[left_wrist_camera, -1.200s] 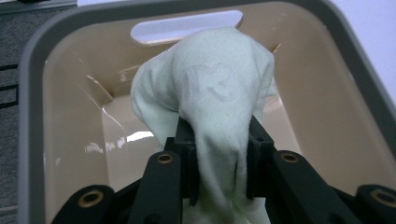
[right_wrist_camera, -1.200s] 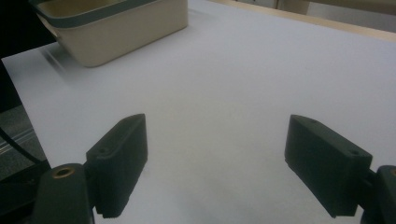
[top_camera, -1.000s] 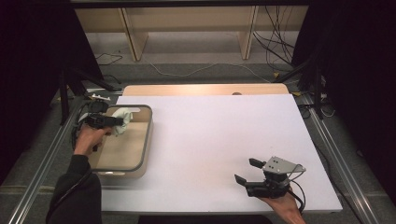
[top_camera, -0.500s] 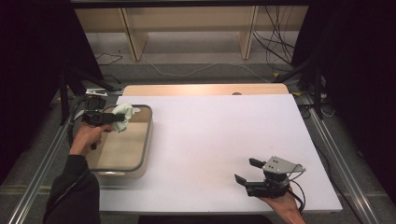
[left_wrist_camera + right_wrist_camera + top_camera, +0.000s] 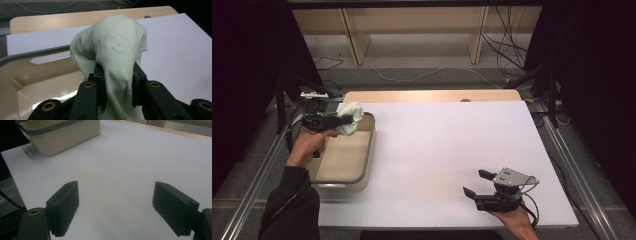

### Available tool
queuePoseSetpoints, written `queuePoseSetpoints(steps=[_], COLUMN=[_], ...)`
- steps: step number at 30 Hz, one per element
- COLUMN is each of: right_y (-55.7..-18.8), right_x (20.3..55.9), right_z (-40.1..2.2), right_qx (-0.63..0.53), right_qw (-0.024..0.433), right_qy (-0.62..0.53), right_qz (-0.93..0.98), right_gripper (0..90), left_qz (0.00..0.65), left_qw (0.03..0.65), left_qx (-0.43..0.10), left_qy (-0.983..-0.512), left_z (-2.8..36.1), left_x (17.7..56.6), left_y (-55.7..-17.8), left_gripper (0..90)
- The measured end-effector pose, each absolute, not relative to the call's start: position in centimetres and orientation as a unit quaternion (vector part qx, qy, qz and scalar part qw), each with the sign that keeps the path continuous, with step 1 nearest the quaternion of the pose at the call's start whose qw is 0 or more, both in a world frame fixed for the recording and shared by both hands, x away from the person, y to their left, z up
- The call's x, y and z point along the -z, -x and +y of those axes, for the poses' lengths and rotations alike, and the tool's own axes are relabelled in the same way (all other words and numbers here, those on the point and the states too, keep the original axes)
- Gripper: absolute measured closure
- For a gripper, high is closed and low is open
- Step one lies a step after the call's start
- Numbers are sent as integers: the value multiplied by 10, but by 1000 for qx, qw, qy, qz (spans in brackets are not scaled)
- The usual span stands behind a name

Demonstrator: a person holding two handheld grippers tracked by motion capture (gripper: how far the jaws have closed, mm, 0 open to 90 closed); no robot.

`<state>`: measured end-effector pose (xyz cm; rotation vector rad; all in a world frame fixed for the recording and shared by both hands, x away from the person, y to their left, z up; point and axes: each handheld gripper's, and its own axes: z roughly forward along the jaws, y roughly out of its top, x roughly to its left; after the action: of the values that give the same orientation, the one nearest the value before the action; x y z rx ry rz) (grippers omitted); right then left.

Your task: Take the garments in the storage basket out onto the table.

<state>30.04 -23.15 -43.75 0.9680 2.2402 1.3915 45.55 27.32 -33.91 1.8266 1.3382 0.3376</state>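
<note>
A pale green cloth (image 5: 350, 118) hangs bunched from my left gripper (image 5: 343, 120), which is shut on it above the far end of a beige tub (image 5: 368, 150) with a grey rim. In the left gripper view the cloth (image 5: 115, 47) bulges over both black jaws and drapes down between them, over the tub (image 5: 30, 72). My right gripper (image 5: 476, 182) rests low at the near right of the white table (image 5: 447, 145), open, nothing between its fingers (image 5: 63, 202). The tub (image 5: 62, 133) stands far off in the right gripper view.
A wooden board edge (image 5: 432, 95) runs along the table's far side. Metal rails (image 5: 572, 170) flank the table. Wooden legs and cables (image 5: 507, 40) lie on the floor beyond. The white surface between tub and right gripper is bare.
My left gripper has lifted the cloth up out of the tub and toward its far end. The right gripper has stayed put.
</note>
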Motion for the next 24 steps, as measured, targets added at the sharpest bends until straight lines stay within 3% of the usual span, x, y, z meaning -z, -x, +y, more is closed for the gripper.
queuePoseSetpoints(steps=[24], right_y=[-301], right_x=[438], right_z=[-231], right_qx=[-489], right_qw=[164], right_qy=[-338], right_qz=[787], right_gripper=[220], left_qz=[437], left_qw=[481], left_qx=[-61], left_qy=[-757], left_z=[189], left_x=[336], left_y=[-443], left_gripper=[721])
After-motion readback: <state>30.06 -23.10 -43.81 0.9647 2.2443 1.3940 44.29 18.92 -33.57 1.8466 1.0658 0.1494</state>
